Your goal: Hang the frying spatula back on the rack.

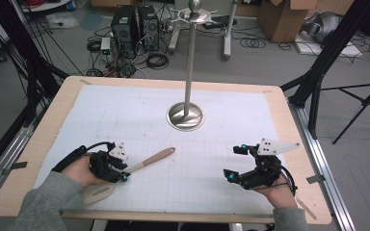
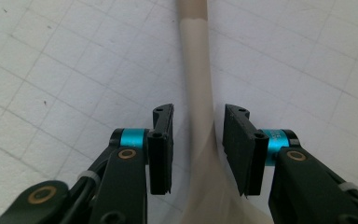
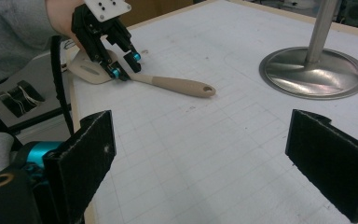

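A beige spatula (image 1: 151, 160) lies flat on the white grid mat, handle toward the middle of the table, slotted blade toward the front left edge. My left gripper (image 1: 124, 172) straddles its thin neck just ahead of the blade. In the left gripper view the spatula (image 2: 200, 93) runs up between the two black jaws of the left gripper (image 2: 199, 111), with a small gap on each side, so the pads are off it. My right gripper (image 1: 234, 162) rests at the front right, jaws wide open with nothing between them. The right gripper view shows the spatula (image 3: 182, 85) under the left gripper (image 3: 123, 65).
A metal stand with a round base (image 1: 185, 117) and a tall pole rises at the centre back of the mat; its base (image 3: 314, 72) shows in the right gripper view. The wooden table rim (image 1: 48, 130) frames the mat. Cables and computer cases lie on the floor beyond.
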Available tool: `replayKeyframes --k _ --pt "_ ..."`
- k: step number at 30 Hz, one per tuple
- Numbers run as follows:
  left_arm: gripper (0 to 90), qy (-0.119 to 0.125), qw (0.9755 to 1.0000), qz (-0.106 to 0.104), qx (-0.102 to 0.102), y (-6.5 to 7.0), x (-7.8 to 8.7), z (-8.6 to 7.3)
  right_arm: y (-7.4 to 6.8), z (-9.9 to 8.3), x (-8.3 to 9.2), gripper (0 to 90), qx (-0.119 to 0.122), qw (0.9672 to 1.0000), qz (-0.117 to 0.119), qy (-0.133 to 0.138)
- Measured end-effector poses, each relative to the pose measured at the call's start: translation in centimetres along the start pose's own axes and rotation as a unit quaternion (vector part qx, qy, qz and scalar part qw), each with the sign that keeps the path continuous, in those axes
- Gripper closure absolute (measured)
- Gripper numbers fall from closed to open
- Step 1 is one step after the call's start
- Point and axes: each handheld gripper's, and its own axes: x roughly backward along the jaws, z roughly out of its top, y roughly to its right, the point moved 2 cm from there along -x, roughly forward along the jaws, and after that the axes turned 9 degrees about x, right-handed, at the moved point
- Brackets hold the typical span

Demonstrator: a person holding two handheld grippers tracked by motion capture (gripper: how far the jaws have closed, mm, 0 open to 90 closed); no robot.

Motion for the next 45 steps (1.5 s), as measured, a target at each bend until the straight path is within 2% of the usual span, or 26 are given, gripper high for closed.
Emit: replayKeyframes --k 8,12,15,20,29,36,40,45 --pt "65.8 0.005 1.0000 0.003 -0.005 -0.18 -0.07 0.05 -0.06 -0.08 0.03 7.4 -0.003 1.0000 0.001 -0.002" --pt "66.0 0.006 1.0000 -0.002 0.000 -0.26 -0.09 0.01 -0.03 -0.10 0.04 7.4 -0.002 1.0000 -0.001 -0.001" --pt "67.3 0.007 1.0000 -0.002 -0.006 -0.23 -0.07 0.05 -0.07 -0.14 0.03 7.4 -0.003 1.0000 0.002 -0.002" --pt "70.9 0.001 1.0000 -0.004 -0.008 -0.33 0.02 0.08 -0.05 -0.16 0.06 7.4 -0.001 1.0000 0.001 -0.002" --pt "73.1 0.008 0.9999 -0.013 0.003 -0.35 -0.15 -0.08 -0.07 -0.26 -0.02 7.4 -0.001 1.0000 0.002 -0.004" --pt "76.3 0.008 0.9999 -0.008 0.004 -0.30 -0.09 -0.12 -0.13 -0.29 -0.09 7.4 -0.004 1.0000 0.004 -0.004" --pt "76.9 0.015 0.9995 -0.019 0.020 -0.50 -0.07 -0.23 -0.13 -0.31 0.10 7.4 -0.007 1.0000 0.003 -0.004" --pt "77.0 0.018 0.9991 -0.029 0.026 -0.77 0.01 -0.30 -0.09 -0.28 0.17 7.4 -0.006 1.0000 0.002 -0.002"
